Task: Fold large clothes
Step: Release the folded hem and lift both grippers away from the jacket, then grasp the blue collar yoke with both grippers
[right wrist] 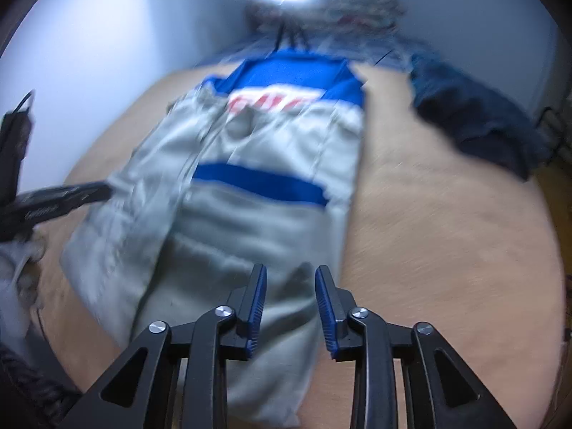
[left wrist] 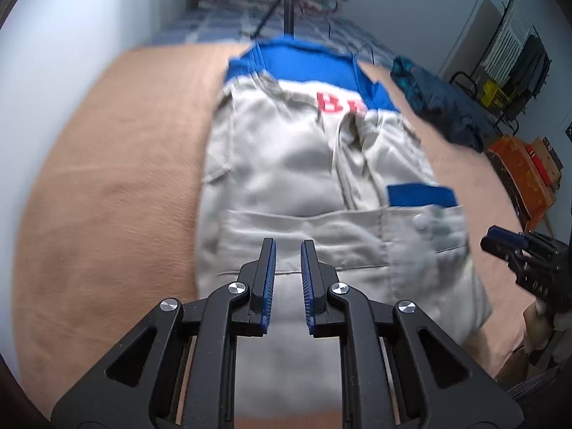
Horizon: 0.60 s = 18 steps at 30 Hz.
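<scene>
Jacket [left wrist: 314,178] lies flat on the bed [left wrist: 118,186], sides already folded in to a narrow strip; lengthwise fold not yet done, est. halfway. Left gripper [left wrist: 288,246] & right gripper [right wrist: 290,273]: fingers slightly apart, empty, over the near hem.

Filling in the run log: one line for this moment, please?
left tongs: open, empty | right tongs: open, empty | grey-blue jacket: lying folded lengthwise on tan blanket
</scene>
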### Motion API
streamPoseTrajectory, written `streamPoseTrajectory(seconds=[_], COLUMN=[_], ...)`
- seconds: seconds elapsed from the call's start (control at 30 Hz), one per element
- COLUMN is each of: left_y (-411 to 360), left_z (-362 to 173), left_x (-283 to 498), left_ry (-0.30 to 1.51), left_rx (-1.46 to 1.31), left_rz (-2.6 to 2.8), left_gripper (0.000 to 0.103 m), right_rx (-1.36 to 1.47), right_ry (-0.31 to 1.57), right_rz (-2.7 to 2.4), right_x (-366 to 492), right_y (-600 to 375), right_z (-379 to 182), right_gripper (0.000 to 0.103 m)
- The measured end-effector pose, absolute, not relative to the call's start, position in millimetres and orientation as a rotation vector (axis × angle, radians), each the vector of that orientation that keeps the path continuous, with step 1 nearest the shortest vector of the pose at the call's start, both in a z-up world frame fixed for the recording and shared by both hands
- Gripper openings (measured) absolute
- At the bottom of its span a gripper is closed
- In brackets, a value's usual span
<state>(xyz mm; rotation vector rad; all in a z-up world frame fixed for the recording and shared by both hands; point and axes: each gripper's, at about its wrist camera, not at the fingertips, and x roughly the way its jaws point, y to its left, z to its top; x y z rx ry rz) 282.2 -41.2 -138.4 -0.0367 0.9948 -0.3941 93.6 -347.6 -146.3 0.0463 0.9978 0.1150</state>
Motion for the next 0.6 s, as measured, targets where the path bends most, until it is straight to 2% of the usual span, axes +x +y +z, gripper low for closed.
streamPoseTrajectory(seconds=[0.07,0.13,0.17,0.23,0.37,0.5,0.6], left_y=[-37,-35,-34,-34,-34,-34,-35], left_z=[-117,-96,-84,-64,-23,13,35], left_x=[273,265,260,254,244,246,256], left_ry=[0.954,0.902,0.875,0.839,0.766,0.715,0.681], left_rx=[-0.024,0.003,0.013,0.037,0.082,0.097,0.115], left_rz=[-0.396,-0.392,-0.389,-0.388,-0.388,-0.394,-0.394], left_gripper=[0.015,0.029,0.032,0.033,0.033,0.042,0.043], right_rx=[0.051,0.029,0.011,-0.023,-0.035,-0.063,-0.098], right_ry=[0.971,0.933,0.913,0.864,0.788,0.725,0.694], right_rz=[0.083,0.062,0.051,0.027,0.007,-0.014,-0.032], right_x=[91,85,83,77,69,66,74], right_y=[-350,-347,-344,-339,-335,-337,-341], right_z=[-129,-107,-97,-74,-35,-2,15], right_gripper=[0.032,0.034,0.036,0.042,0.043,0.043,0.043])
